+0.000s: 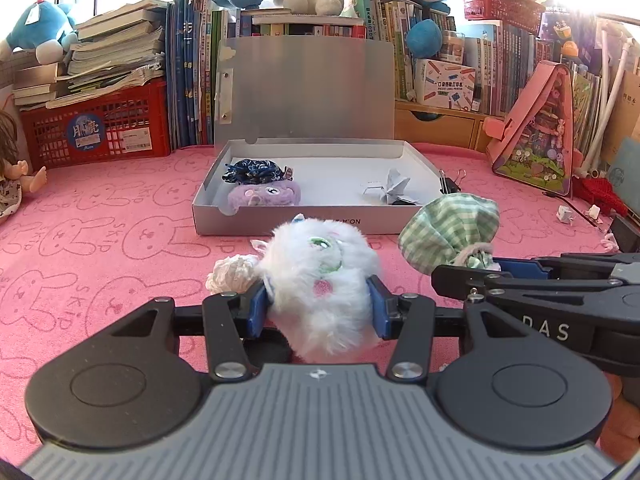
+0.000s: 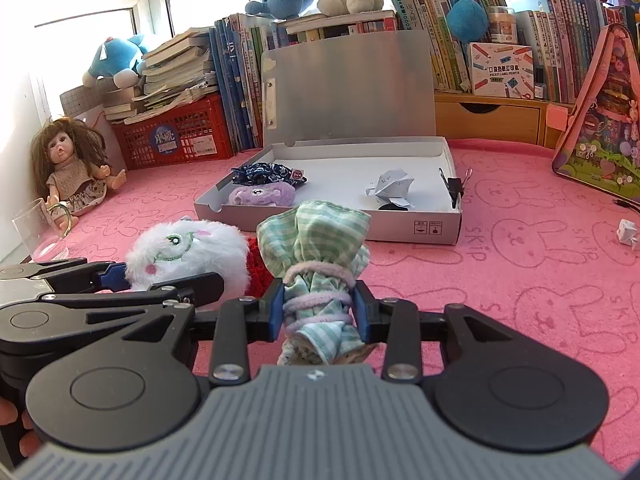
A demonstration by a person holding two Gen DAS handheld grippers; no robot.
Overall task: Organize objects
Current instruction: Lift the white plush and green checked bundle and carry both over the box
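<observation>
Pink bunny-print cloth (image 1: 100, 208) covers the whole table, w/ a wall of books (image 1: 192, 72) and plush toys along the back. Grey box (image 1: 280, 220) sits mid-table, lid (image 1: 304, 88) standing upright behind it; inside, left side: dark blue patterned pouch (image 1: 254, 171) and purple plush (image 1: 264, 196) just in front of it; right side: folded white paper figure (image 1: 390, 188); black binder clip (image 2: 454, 188) at the box's right wall. Left gripper (image 1: 318, 306) is clenched on a white fluffy plush (image 1: 316, 280), blue pads pressing into its fur on both sides, in front of the box and near it. Right gripper (image 2: 318, 308) is clamped on a green checked cloth bundle (image 2: 316, 240), gripping its tied neck where pale pink cord wraps round; bundle is just right of the plush, also in front of the box. Doll (image 2: 70, 168) sits far left w/ a clear glass (image 2: 38, 232) beside it.
</observation>
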